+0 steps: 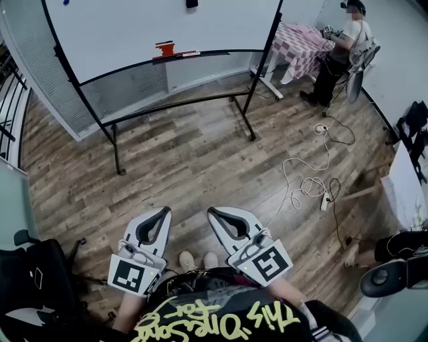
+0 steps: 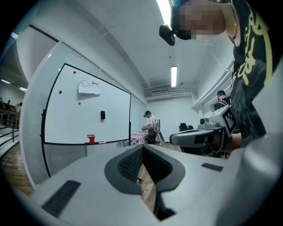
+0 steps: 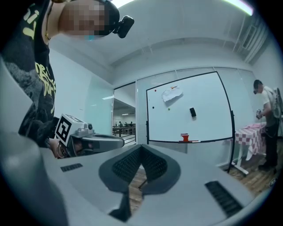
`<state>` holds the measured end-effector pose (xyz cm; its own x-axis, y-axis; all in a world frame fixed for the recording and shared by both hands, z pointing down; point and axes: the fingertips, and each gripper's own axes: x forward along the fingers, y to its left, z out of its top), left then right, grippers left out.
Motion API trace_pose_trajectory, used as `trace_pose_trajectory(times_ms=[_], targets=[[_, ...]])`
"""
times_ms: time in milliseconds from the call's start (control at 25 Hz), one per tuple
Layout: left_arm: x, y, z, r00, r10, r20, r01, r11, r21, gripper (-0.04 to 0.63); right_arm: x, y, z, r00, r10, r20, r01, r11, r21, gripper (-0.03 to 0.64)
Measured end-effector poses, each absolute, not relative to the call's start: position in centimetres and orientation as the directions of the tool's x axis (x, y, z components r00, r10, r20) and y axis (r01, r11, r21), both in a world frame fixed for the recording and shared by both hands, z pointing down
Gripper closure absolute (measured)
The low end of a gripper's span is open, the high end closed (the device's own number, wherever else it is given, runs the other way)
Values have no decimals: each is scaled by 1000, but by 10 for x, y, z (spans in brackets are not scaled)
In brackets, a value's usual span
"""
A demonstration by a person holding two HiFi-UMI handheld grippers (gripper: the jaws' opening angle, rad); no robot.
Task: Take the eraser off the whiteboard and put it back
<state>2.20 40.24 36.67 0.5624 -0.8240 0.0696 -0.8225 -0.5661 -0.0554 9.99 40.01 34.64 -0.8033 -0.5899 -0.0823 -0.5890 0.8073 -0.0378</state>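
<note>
The black eraser (image 1: 192, 3) sticks to the whiteboard (image 1: 120, 27) far across the room, also seen as a small dark block in the left gripper view (image 2: 102, 114) and the right gripper view (image 3: 193, 112). An orange-red object (image 1: 165, 48) stands on the board's tray. My left gripper (image 1: 162, 212) and right gripper (image 1: 212, 213) are held side by side close to my body, level, well short of the board. Both are shut with nothing between the jaws; the tips meet in each gripper view (image 2: 142, 146) (image 3: 141, 147).
Wooden floor lies between me and the board's black stand (image 1: 117, 143). White cables and a power strip (image 1: 325, 200) trail on the right. A person (image 1: 344, 40) stands by a table with a checked cloth (image 1: 301, 40). A dark chair (image 1: 33, 274) is at my left.
</note>
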Motion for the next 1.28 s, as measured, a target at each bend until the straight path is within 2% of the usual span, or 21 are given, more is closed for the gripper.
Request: trace_pose_trajectory(times_ms=[160, 360, 1280], targets=[[23, 405, 364, 568, -820, 64, -819, -571, -59, 588, 101, 403, 350, -808, -585, -70, -581, 811, -67, 607], [21, 409, 366, 572, -818, 65, -816, -575, -63, 588, 104, 406, 373, -812, -583, 35, -581, 801, -145, 607], [-26, 424, 375, 581, -812, 51, -812, -583, -36, 588, 61, 419, 377, -784, -620, 22, -617, 775, -138, 606]])
